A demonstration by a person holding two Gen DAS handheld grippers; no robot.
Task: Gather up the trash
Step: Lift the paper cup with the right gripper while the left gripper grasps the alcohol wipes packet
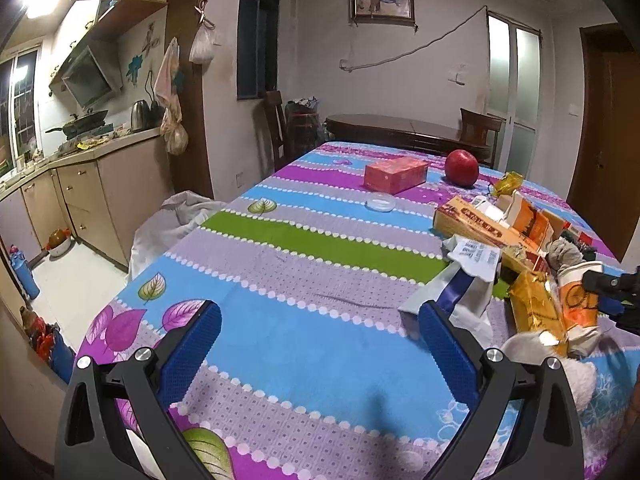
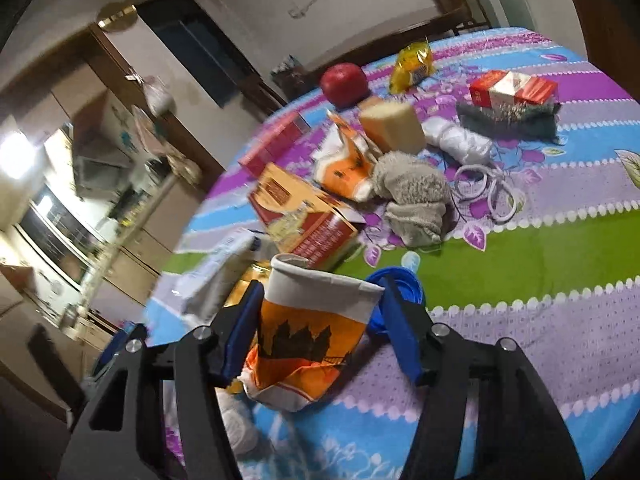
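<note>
Crushed paper cup (image 2: 308, 332) (rim pointing forward) pinched lengthwise in right claw (image 2: 320, 332).

No legible text or labels.

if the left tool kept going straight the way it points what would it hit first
Probably nothing soon: ahead of the open left tool lies bare tablecloth. Farther on, the small clear dish and pink box sit roughly in line, though depth is unclear.
</note>
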